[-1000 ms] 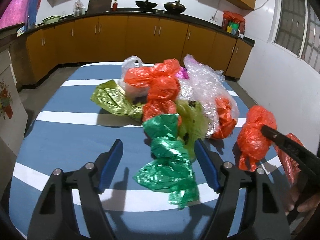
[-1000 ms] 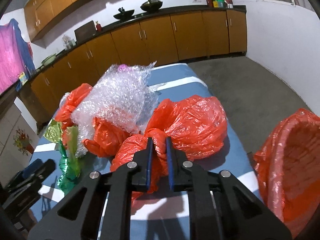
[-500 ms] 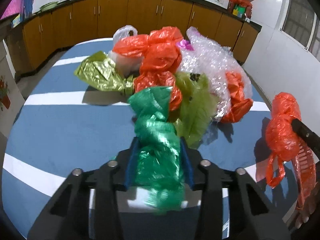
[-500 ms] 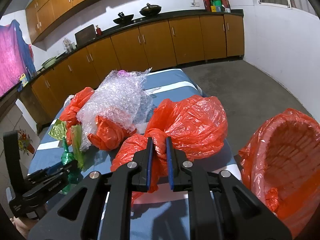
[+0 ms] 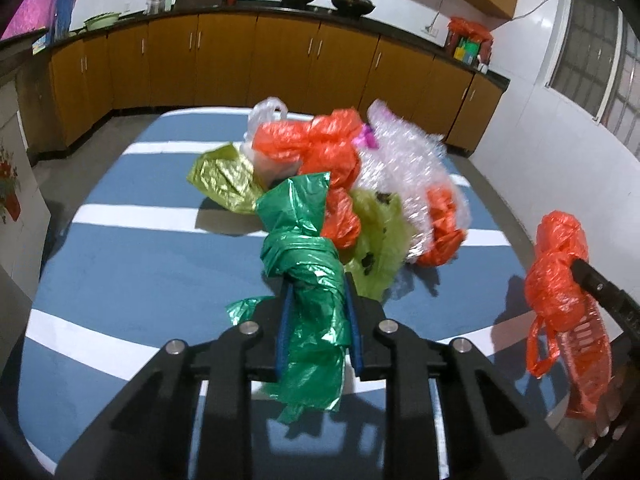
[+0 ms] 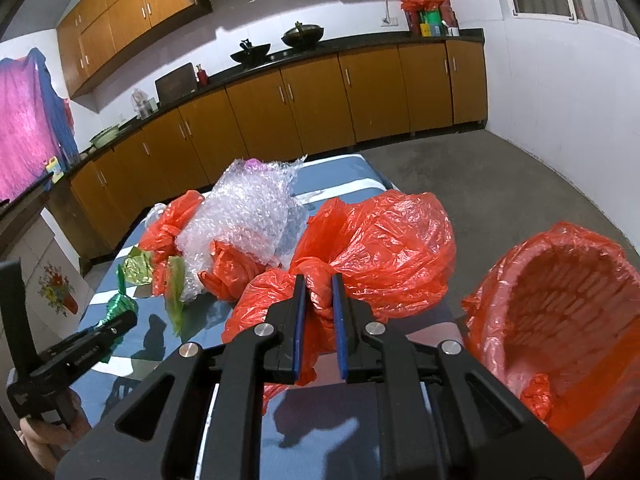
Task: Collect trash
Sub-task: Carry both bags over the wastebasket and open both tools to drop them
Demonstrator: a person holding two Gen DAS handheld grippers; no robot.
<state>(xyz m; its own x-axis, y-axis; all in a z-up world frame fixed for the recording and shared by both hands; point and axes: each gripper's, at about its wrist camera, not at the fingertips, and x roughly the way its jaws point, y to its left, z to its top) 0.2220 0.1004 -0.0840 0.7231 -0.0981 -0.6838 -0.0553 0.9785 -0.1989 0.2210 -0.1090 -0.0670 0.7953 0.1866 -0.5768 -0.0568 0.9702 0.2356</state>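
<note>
My left gripper (image 5: 316, 292) is shut on a crumpled green plastic bag (image 5: 304, 248) and holds it above the blue striped table (image 5: 132, 248). My right gripper (image 6: 318, 290) is shut on the knot of an orange plastic bag (image 6: 384, 248), held over the table's right end. That bag also shows at the right of the left wrist view (image 5: 556, 264). A pile of trash lies mid-table: orange bags (image 5: 316, 148), bubble wrap (image 5: 404, 164), a yellow-green bag (image 5: 376, 240) and a gold wrapper (image 5: 224, 176). A basket lined with an orange bag (image 6: 568, 312) stands to the right of the table.
Brown kitchen cabinets (image 5: 240, 64) run along the back wall with bowls and a laptop on the counter. The grey floor (image 6: 480, 180) lies beyond the table's far right. A white wall with a window (image 5: 592, 52) is on the right.
My left gripper closed on the green bag and lifted it off the table. My right gripper rose a little with the orange bag, toward the lined basket.
</note>
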